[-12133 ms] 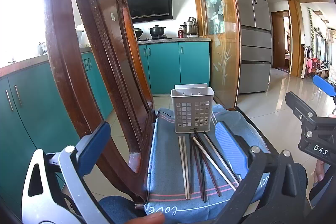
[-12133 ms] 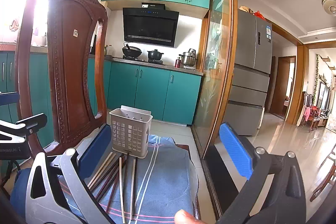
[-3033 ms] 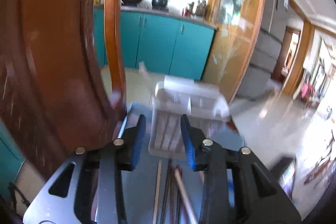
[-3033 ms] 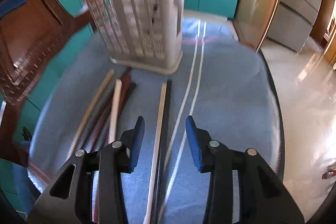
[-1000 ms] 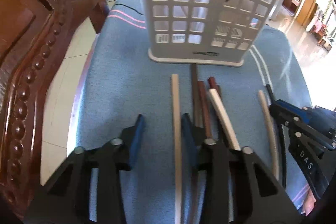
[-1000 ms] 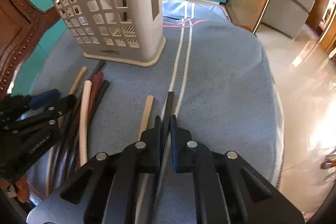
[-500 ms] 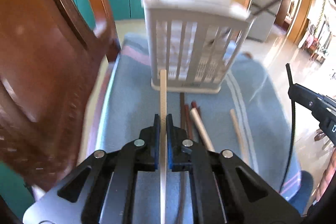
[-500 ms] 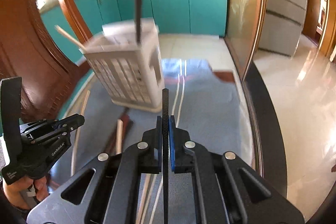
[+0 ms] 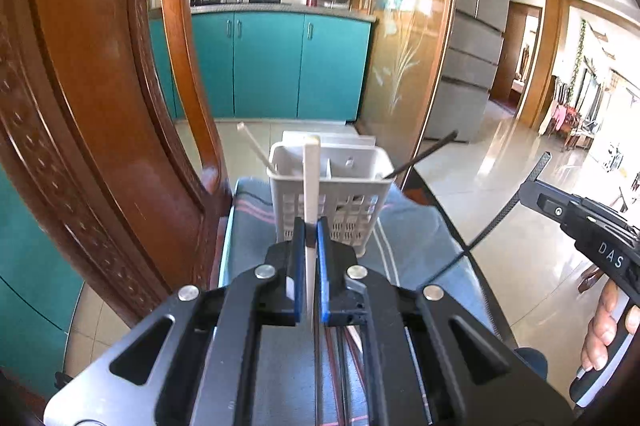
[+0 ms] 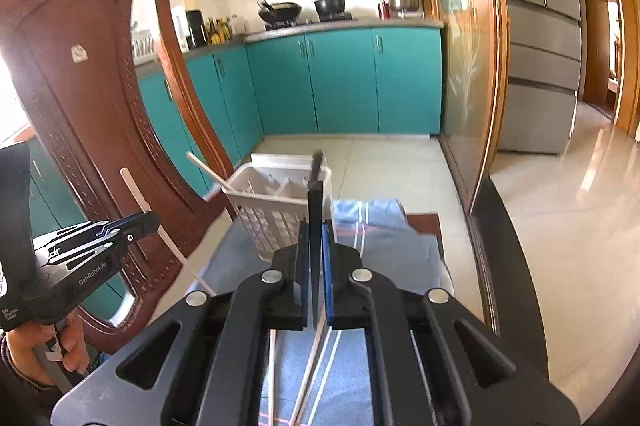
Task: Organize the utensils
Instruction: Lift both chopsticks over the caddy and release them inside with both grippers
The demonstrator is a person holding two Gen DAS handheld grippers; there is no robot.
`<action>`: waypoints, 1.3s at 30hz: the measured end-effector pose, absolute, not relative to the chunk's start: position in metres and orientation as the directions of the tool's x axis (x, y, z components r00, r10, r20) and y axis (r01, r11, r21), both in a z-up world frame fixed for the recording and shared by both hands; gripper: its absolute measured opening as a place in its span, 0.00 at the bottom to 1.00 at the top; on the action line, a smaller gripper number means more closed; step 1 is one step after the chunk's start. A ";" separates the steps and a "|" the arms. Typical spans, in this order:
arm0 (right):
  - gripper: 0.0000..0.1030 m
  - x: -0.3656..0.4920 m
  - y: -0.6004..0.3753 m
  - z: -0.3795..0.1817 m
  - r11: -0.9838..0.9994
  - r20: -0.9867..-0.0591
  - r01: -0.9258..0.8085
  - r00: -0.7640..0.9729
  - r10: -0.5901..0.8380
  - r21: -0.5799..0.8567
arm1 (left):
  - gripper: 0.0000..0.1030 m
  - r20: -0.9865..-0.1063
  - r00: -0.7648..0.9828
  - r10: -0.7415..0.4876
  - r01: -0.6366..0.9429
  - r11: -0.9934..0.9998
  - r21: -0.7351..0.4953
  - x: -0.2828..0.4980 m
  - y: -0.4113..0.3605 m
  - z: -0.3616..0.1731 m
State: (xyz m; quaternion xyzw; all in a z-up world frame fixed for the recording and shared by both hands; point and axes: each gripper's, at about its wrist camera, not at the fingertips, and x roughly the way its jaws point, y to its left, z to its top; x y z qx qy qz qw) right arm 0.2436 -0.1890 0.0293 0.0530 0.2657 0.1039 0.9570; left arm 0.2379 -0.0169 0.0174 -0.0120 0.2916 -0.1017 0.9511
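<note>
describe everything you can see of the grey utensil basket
The grey utensil basket looks like pale plastic, a rectangular caddy with square-grid walls and inner dividers. It stands upright on the blue cloth over the chair seat, beside the carved chair back. A pale chopstick leans out its left side, a black chopstick out its right. Neither gripper touches it.

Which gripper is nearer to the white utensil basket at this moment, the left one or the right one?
Hard to say; the left looks slightly nearer. The left gripper, shut on a pale chopstick, faces the basket squarely. The right gripper holds a black chopstick just short of its right corner.
</note>
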 end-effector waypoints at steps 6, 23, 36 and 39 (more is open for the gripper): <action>0.06 0.233 -0.187 0.047 0.969 -0.452 -0.197 0.858 0.243 0.148 | 0.06 -0.521 0.823 -0.224 0.198 0.974 -0.106 0.228 -0.009 0.035; 0.06 0.225 -0.178 0.057 0.963 -0.427 -0.236 0.863 0.270 0.131 | 0.06 -0.510 0.829 -0.231 0.209 0.973 -0.101 0.229 -0.008 0.038; 0.06 0.225 -0.176 0.055 0.957 -0.435 -0.262 0.853 0.289 0.121 | 0.06 -0.500 0.836 -0.223 0.214 0.974 -0.077 0.227 -0.013 0.038; 0.06 0.225 -0.175 0.056 0.956 -0.436 -0.266 0.851 0.293 0.123 | 0.07 -0.499 0.837 -0.225 0.216 0.973 -0.076 0.226 -0.014 0.039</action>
